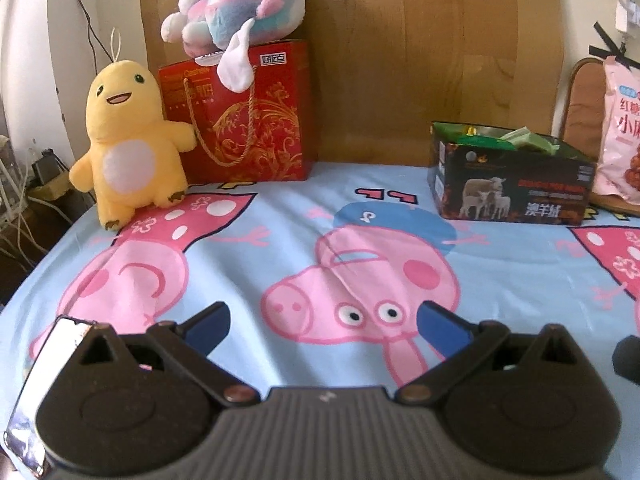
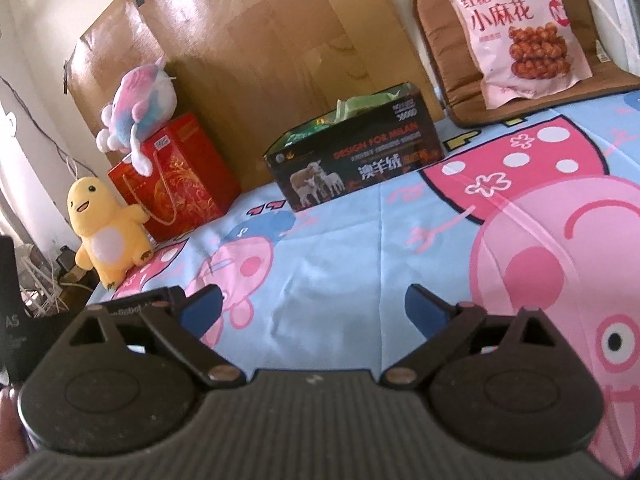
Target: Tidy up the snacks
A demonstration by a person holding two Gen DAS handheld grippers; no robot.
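Note:
A black open-topped box (image 1: 512, 182) with a sheep picture holds green snack packets and stands at the back of the bed; it also shows in the right wrist view (image 2: 356, 156). A pink snack bag (image 2: 516, 28) leans on a brown cushion (image 2: 452, 92) at the far right; its edge shows in the left wrist view (image 1: 622, 132). My left gripper (image 1: 322, 322) is open and empty, low over the sheet. My right gripper (image 2: 314, 308) is open and empty, also low over the sheet.
A red gift bag (image 1: 240, 116) stands at the back left with a pink-blue plush (image 1: 240, 8) on top. A yellow plush (image 1: 128, 140) stands beside it. A cardboard sheet (image 1: 420, 60) lines the back. The bed's left edge (image 1: 24, 280) drops to cables.

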